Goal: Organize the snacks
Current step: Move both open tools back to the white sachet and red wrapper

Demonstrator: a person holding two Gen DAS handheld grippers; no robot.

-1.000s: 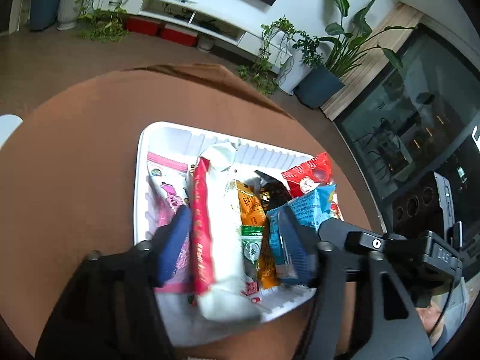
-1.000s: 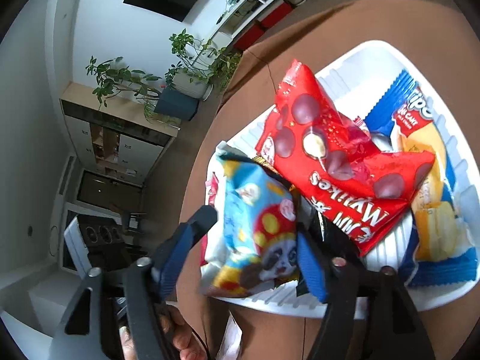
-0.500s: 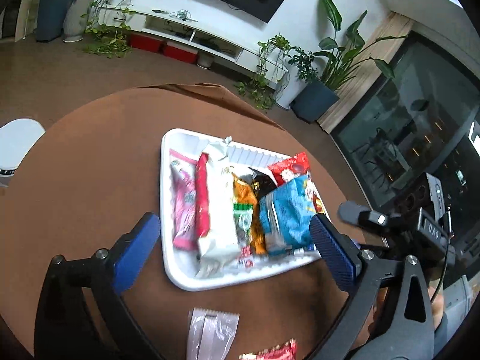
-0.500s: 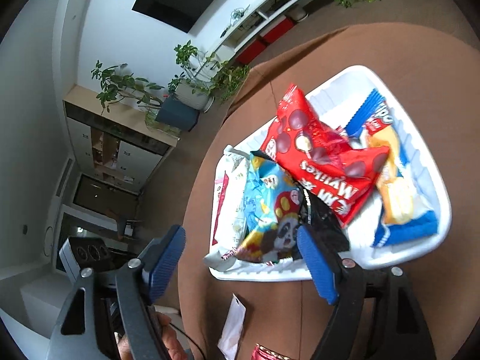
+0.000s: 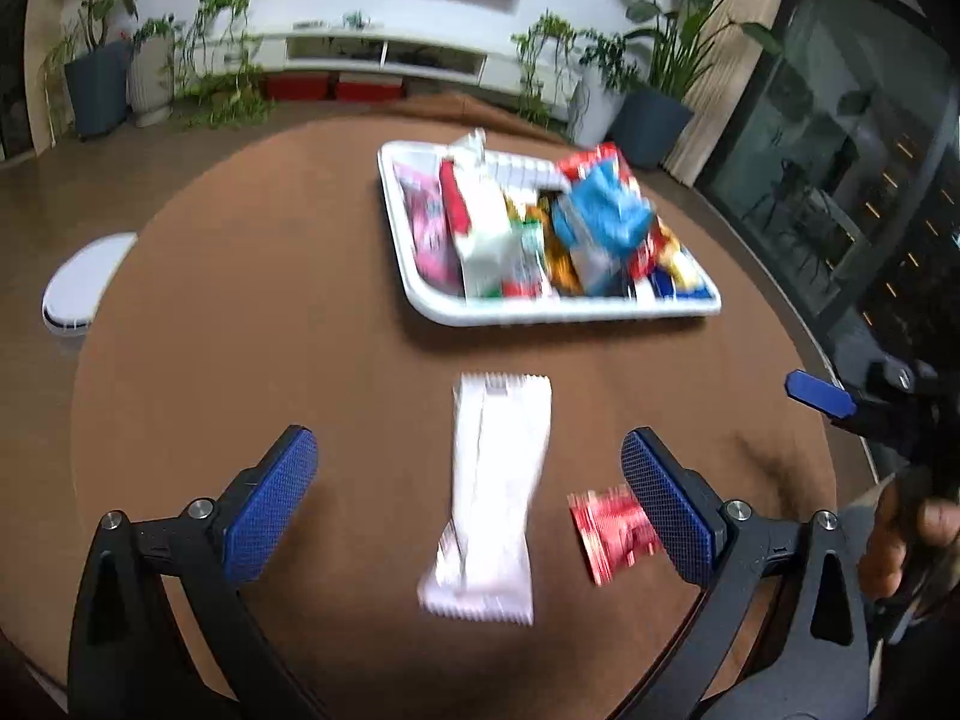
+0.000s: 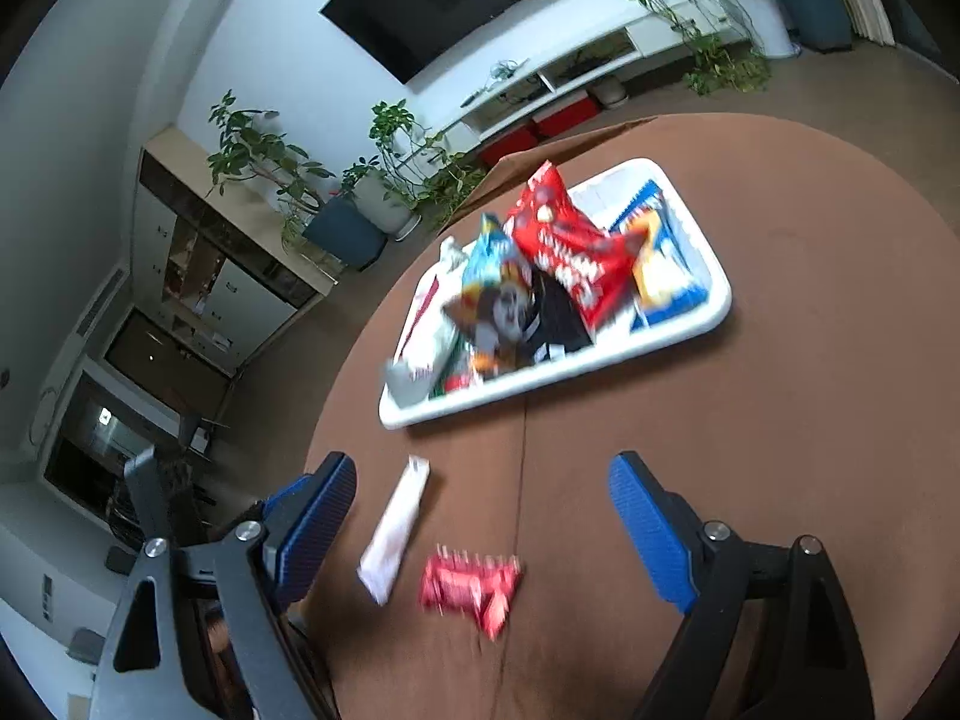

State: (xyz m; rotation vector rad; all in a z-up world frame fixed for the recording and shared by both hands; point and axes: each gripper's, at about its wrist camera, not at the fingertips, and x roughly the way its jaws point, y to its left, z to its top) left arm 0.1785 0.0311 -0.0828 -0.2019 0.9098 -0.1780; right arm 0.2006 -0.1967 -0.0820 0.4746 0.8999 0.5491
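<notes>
- Blue-padded left hand-held gripper (image 5: 468,504) tilts down over the brown worktop (image 5: 240,312), its jaws spread wide and released, nothing pinched; a white packet (image 5: 492,498) lies flat on the worktop between them.
- Right hand-held gripper (image 6: 480,516) also tilts down, its jaws opening and empty, with the white packet (image 6: 396,528) and a small red packet (image 6: 468,588) on the worktop between them.
- Left view alone shows a hand (image 5: 900,540) at the right edge with the other gripper's blue pad above it, and a white disc (image 5: 84,282) at the left.
- Right view alone shows the cabinets at the left of the frame.
- White tray (image 5: 540,312) sits in the upper middle, well apart from both grippers, packed with snacks: pink, white-and-red, orange, blue and red bags, blurred.
- Red packet (image 5: 612,528) lies just beside the white one, partly behind the right pad.
</notes>
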